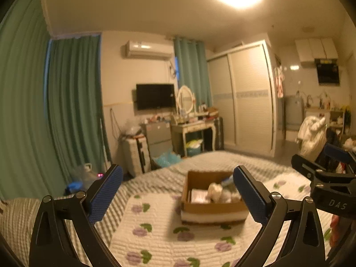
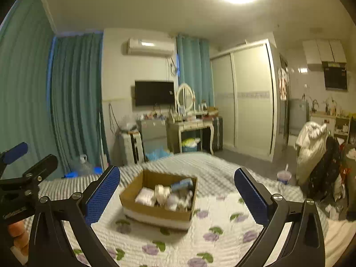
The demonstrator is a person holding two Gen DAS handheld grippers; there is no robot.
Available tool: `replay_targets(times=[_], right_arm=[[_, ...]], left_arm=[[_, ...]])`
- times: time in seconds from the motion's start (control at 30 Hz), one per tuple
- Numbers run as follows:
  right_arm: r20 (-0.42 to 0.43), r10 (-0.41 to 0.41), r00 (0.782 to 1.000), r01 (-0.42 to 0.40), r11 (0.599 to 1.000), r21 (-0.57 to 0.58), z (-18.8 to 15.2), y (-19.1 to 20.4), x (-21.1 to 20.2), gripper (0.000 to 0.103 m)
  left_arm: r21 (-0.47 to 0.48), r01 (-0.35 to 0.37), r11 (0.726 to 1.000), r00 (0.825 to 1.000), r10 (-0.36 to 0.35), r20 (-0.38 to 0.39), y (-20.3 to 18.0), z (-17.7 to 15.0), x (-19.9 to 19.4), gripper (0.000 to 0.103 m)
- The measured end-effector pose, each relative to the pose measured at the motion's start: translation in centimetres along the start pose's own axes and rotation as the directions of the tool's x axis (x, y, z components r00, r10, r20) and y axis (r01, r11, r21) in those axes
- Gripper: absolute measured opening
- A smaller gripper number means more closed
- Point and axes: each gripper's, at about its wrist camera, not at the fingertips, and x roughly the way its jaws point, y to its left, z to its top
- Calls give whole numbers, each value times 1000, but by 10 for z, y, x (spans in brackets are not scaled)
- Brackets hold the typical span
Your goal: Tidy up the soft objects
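2 spread tools (image 1: 178, 193) (image 2: 175, 193) face cardboard box (image 2: 155, 213) on floral quilt (image 2: 222, 244).

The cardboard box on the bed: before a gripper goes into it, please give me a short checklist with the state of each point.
1. Left gripper open and holding nothing: ok.
2. Right gripper open and holding nothing: ok.
3. Cardboard box top open, soft things in sight inside: ok.
4. Box sits flat on the flowered blanket: ok.
5. Which soft thing to take first: cannot tell, the picture is blurred.
6. The two grippers apart from each other: ok.
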Motion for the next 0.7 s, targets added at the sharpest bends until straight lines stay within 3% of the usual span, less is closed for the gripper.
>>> replay_targets(times=[0.33,0.7], right_arm=[[-119,-8,993,6,1000,-17,-43,9,44,103],[-110,-37,993,34,999,-28,-45,11,39,103]], left_arm=[[-30,15,999,997,-17,-76,4,-35,17,101],[-40,34,999,992,-38,-118,2,-44,21,101]])
